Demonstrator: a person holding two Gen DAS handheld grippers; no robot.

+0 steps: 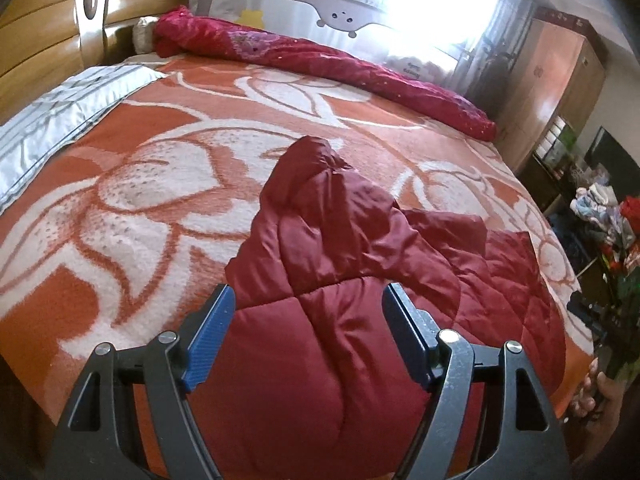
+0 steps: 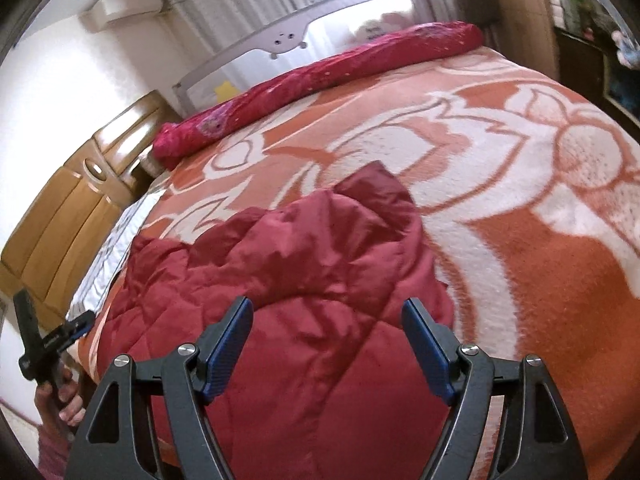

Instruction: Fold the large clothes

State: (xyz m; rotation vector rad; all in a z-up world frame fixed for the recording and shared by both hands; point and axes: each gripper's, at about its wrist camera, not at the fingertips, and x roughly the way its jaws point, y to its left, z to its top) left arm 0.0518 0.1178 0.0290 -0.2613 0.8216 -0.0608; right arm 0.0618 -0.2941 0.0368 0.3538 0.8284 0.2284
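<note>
The bed, under an orange and white floral blanket, carries the dark red quilted jacket, bunched at the near edge with 1 part, seemingly a sleeve, reaching toward the middle. Both tools hang over it with jaws spread, holding nothing: the left hand-held gripper and the right hand-held gripper. A good fold likely starts by pinching 2 well-separated edge points and spreading the padding flat first.
</note>
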